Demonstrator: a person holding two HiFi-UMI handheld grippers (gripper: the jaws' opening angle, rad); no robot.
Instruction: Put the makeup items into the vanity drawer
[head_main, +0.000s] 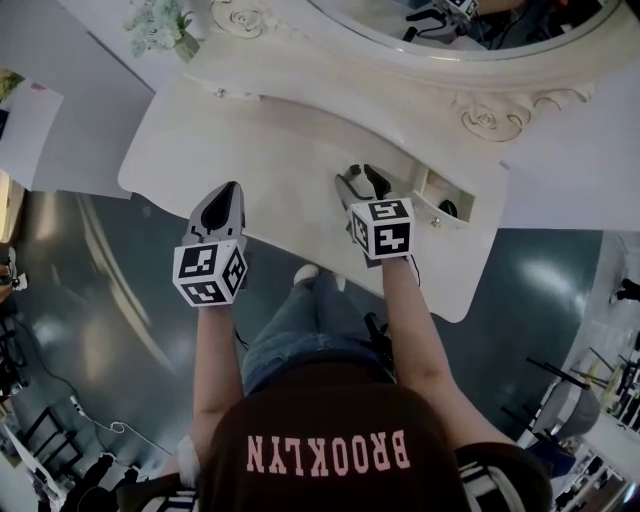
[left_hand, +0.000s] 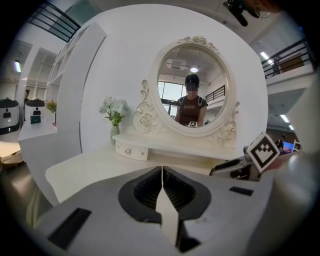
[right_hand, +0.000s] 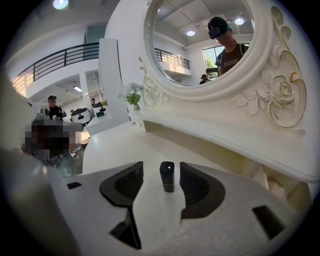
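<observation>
Since the small black tube (right_hand: 167, 176), prob. a lipstick, stands upright on the vanity top (head_main: 280, 170) right between the right gripper's (head_main: 361, 184) jaws, the grab is basically lined up. The jaws are fairly wide w/ a gap on each side of the tube, and the pads aren't pressing on it. The left gripper (left_hand: 162, 172) hangs over the front of the top, jaws closed flat together w/ nothing in them. The tube looks light, rigid and hard-shelled w/ a glossy finish, so likely slick, and being tall on a narrow base it'd tip easily if one pad lands first. Best to take it mid-body, square across the sides, w/ modest squeeze, not up at the cap end in case that pulls off. The open drawer (head_main: 432, 188) is near, just to the right of that gripper. There's something dark in it, can't ID.
</observation>
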